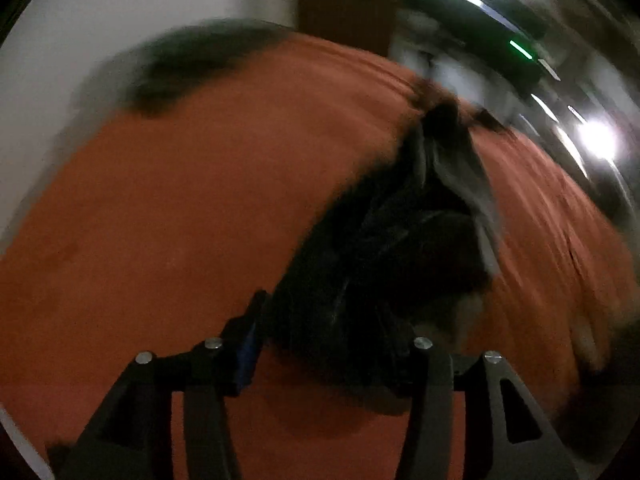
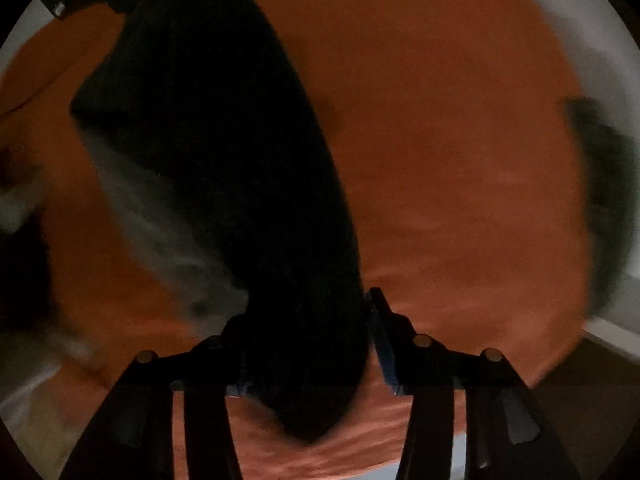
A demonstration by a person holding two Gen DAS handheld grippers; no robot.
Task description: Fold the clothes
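Over the orange bedspread (image 1: 180,208), left wrist view: my left gripper (image 1: 320,340) stands about half open, dark garment (image 1: 392,240) bunched between the fingers; can't tell if the pads press on it, blur too heavy. A second dark cloth (image 1: 188,60) lies at the far edge of the bed. Right wrist view: my right gripper (image 2: 308,344) is also roughly half open, same dark garment (image 2: 224,160) hanging between the fingers above the bedspread (image 2: 440,160); grip unclear.
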